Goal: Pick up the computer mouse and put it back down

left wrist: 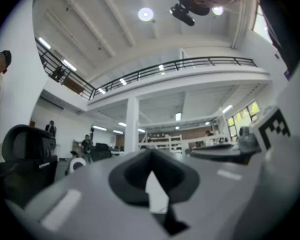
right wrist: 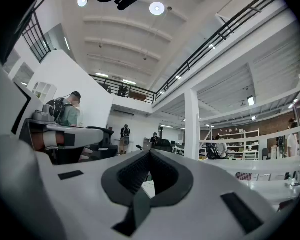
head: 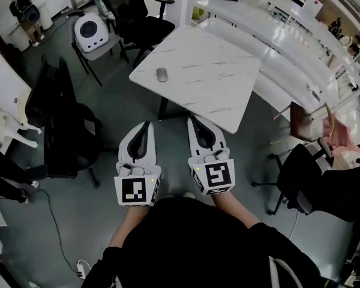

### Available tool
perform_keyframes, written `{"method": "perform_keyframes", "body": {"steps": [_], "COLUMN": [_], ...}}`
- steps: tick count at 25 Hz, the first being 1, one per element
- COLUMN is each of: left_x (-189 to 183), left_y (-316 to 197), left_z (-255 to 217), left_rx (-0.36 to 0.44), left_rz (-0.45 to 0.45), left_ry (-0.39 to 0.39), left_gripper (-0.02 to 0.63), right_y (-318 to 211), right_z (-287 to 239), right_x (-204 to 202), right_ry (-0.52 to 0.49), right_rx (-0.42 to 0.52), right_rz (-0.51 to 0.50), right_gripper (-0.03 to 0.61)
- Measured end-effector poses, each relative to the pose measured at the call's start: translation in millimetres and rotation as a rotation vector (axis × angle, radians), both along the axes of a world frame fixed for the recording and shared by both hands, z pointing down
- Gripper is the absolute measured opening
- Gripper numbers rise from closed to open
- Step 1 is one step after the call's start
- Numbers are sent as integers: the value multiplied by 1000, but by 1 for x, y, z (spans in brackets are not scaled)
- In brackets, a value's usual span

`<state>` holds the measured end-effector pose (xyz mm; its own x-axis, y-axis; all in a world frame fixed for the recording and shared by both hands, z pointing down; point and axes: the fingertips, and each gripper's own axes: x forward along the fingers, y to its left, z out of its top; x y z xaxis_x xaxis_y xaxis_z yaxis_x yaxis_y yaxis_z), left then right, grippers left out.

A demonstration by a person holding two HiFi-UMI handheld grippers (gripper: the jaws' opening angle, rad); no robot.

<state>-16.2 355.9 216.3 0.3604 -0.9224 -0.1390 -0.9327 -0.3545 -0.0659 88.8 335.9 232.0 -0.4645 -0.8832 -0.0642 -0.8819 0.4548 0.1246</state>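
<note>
Jaws on both grippers are seen pressed together at the tips, with nothing held between them. The left gripper (head: 145,126) and the right gripper (head: 194,122) are held side by side in front of the person's body, roughly level, over the grey floor (head: 117,104) and short of the near corner of the white marbled counter (head: 216,83). The computer mouse (head: 162,74), small and grey, lies flat on the counter close to its left edge, untouched and well apart from both grippers. In the two gripper views only the hall beyond the closed tips is shown, and the mouse is not made out in either.

The task is judged to be at its very start: no approach has been made and the pick-up is not yet in hand. For the next move, one gripper would have to be carried forward over the counter edge, tipped down toward the mouse, and its jaws parted wide enough to span the mouse's sides. The left gripper is judged the nearer. A smooth, low shell may slip, so a grip set low and squarely across the body would be called for.
</note>
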Motion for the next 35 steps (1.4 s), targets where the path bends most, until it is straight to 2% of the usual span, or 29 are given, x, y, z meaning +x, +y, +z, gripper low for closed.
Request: {"method": "perform_keyframes", "body": {"steps": [8,19,27,35], "left_x": [-8,-12,-26,-25], "left_y": [2,-20,-76,-172], "left_z": [9,16,24,24], "left_rx": [-5,-5,5,11], "left_rz": [33,59,42,29], "left_ry": [13,22,36,38], "left_gripper": [8,8,8,8], "right_y": [6,-18,-76,-181], "right_z": [4,8,13,23], "right_x": [-3,-14,-24,-30], "right_ry": [-38,-48,-53,-40], "right_rx": [14,13,35,2], "right_rz": [48,36,17,-12], "right_gripper": [20,20,20,20]}}
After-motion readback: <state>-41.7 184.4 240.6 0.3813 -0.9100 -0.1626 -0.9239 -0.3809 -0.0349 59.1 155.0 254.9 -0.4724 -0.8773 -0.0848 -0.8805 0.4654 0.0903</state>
